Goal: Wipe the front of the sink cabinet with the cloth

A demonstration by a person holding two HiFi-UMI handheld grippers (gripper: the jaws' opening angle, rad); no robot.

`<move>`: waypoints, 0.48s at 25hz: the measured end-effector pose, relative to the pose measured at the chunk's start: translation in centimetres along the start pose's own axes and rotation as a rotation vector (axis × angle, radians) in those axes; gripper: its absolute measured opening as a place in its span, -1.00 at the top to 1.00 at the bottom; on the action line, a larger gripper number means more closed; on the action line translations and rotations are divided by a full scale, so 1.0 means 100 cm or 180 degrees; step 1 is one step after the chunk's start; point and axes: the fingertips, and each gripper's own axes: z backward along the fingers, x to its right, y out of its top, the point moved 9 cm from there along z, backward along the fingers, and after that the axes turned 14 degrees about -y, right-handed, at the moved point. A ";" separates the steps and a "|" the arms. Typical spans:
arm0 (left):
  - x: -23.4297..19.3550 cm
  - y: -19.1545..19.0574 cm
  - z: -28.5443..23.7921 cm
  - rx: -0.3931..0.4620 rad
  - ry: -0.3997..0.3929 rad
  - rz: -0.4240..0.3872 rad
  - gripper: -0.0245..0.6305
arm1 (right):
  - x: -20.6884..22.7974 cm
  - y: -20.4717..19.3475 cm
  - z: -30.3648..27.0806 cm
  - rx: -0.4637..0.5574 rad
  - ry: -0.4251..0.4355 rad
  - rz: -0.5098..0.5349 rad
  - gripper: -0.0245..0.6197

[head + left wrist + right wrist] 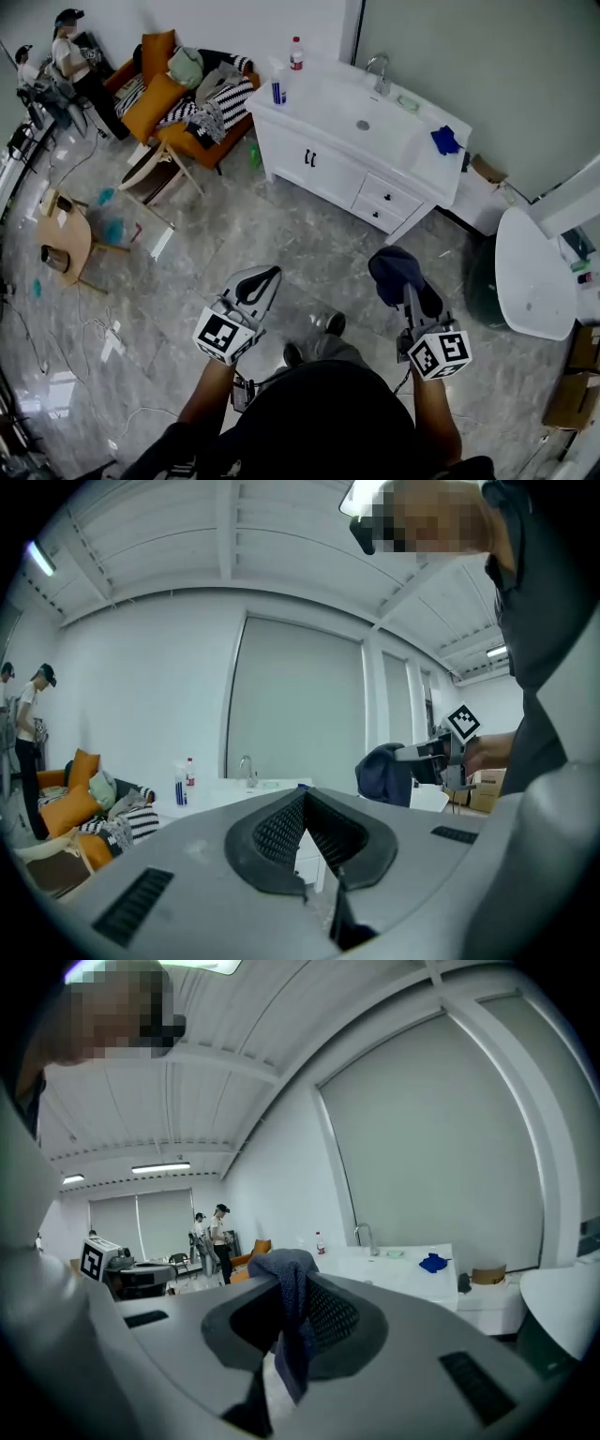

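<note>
Left tongs (259,279) are held out over the grey floor (234,234). Their jaws are seen pressed together in the left gripper view, with nothing between them. Right tongs (403,286) are clamped on a dark blue cloth (395,265). In the right gripper view the cloth is seen bunched over the jaw tips and hanging down between them.

Both tongs are held in the air, well apart from the white sink cabinet (323,173), which is set against the wall ahead. The cabinet front is not touched by the cloth.

On the worktop (319,98) a faucet (380,73) is seen behind the basin (362,123). A red-capped bottle (296,53) and a blue bottle (278,91) are stood at the left end. A second blue cloth (445,141) is laid at the right end.

An orange sofa (150,98) piled with clothes is placed left of the cabinet. Two people (70,56) are seen standing beyond it.
</note>
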 end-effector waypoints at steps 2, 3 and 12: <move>-0.007 0.008 -0.010 -0.0013 0.0090 0.0067 0.91 | 0.009 0.007 -0.023 0.0041 0.0088 -0.0072 0.78; -0.012 0.012 -0.016 -0.0007 0.0128 0.0099 0.91 | 0.014 0.011 -0.035 0.0088 0.0135 -0.0103 0.78; -0.046 0.035 -0.074 -0.0111 0.0342 0.0030 0.91 | 0.049 0.013 -0.125 0.0104 0.0451 -0.0277 0.78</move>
